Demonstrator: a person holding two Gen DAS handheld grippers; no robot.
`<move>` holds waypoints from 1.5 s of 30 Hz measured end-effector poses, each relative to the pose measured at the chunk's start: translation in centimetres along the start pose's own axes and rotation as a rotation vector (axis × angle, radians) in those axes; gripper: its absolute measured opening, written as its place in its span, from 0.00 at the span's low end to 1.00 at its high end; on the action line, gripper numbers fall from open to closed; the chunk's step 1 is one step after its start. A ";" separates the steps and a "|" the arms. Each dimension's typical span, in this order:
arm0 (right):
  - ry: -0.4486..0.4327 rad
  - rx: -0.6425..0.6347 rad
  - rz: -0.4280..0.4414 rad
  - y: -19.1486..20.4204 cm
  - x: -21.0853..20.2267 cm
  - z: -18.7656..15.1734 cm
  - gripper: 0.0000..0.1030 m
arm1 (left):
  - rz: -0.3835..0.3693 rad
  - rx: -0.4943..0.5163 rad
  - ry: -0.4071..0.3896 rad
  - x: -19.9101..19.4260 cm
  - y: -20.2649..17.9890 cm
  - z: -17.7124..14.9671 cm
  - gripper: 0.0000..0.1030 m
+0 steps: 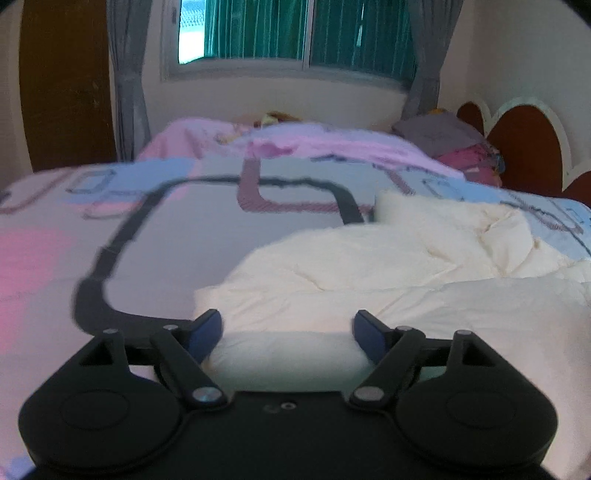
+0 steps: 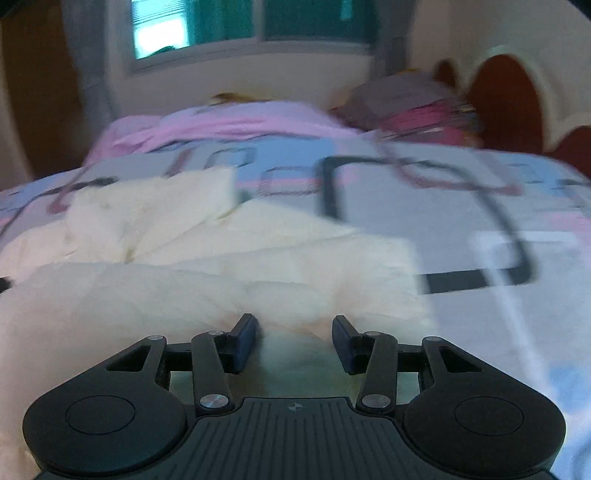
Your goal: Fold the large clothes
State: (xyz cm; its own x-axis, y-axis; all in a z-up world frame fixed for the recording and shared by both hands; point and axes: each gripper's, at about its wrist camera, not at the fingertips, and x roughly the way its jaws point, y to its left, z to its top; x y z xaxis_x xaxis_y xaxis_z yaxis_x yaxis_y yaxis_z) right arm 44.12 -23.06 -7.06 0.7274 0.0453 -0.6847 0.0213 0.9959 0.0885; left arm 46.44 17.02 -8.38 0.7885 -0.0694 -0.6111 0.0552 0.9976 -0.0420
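**Both grippers empty at the near edge of the cream garment**

Task item: a large cream-white, soft, rumpled cloth garment [image 1: 388, 266] lying on a bedspread with pink, blue and black rounded-rectangle print [image 1: 207, 229]. Which garment it is cannot be told; no collar or sleeve reads clearly.

Left gripper [image 1: 287, 332]: jaws spread wide, nothing between them. Cloth's near-left corner sits right at 12 o'clock of the fingertips; the bulk runs off toward 1–3 o'clock. Contact with the fabric cannot be told.

Right gripper [image 2: 294, 341]: jaws partly apart, nothing pinched. Cloth lies at 12 o'clock and spreads toward 9–11 o'clock; its right border [image 2: 413, 258] ends just at 1 o'clock of the fingertips. View blurred.

Judgement: the near hem runs crosswise, 9 to 3 o'clock, between the two grippers, each about equally near its own end. A flap [image 2: 155, 199] reaches toward 12 o'clock, toward the window [image 1: 295, 33]; the long axis cannot be settled. Next pinch likely wants both near corners.
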 end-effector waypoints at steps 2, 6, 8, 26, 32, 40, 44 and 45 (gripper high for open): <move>-0.009 0.015 0.019 -1.0 -2.1 -0.6 0.44 | -0.007 0.006 -0.037 -2.2 0.3 -0.5 0.85; -0.004 -0.026 0.080 -1.2 -5.0 -2.3 0.44 | -0.029 -0.004 -0.070 -6.9 0.2 -2.7 0.82; 0.016 -0.032 0.111 -0.2 -5.0 -2.8 0.44 | -0.024 -0.014 -0.094 -8.8 -0.5 -3.9 0.81; 0.053 -0.032 0.054 -0.2 -3.0 -3.8 0.44 | 0.097 0.075 0.054 -7.6 -4.6 -6.5 0.96; -0.007 -0.024 0.090 -2.4 -7.8 -5.3 0.77 | 0.175 0.118 0.042 -10.9 -4.9 -7.6 1.00; 0.003 0.046 0.131 -6.8 -13.5 -9.3 0.77 | 0.182 0.101 0.046 -16.3 -4.4 -10.4 0.96; 0.019 0.104 0.161 -9.3 -16.9 -12.3 0.77 | 0.174 0.036 0.065 -20.1 -3.0 -13.0 0.88; 0.023 0.123 0.170 -10.0 -17.7 -13.1 0.77 | 0.171 0.020 0.069 -20.8 -2.6 -13.6 0.87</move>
State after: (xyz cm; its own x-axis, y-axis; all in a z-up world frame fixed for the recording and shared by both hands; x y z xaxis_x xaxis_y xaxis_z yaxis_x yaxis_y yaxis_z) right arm 22.04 -32.74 -5.32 0.7115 0.2152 -0.6689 -0.0156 0.9566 0.2911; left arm 21.59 15.86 -6.32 0.7439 0.1019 -0.6604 -0.0631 0.9946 0.0823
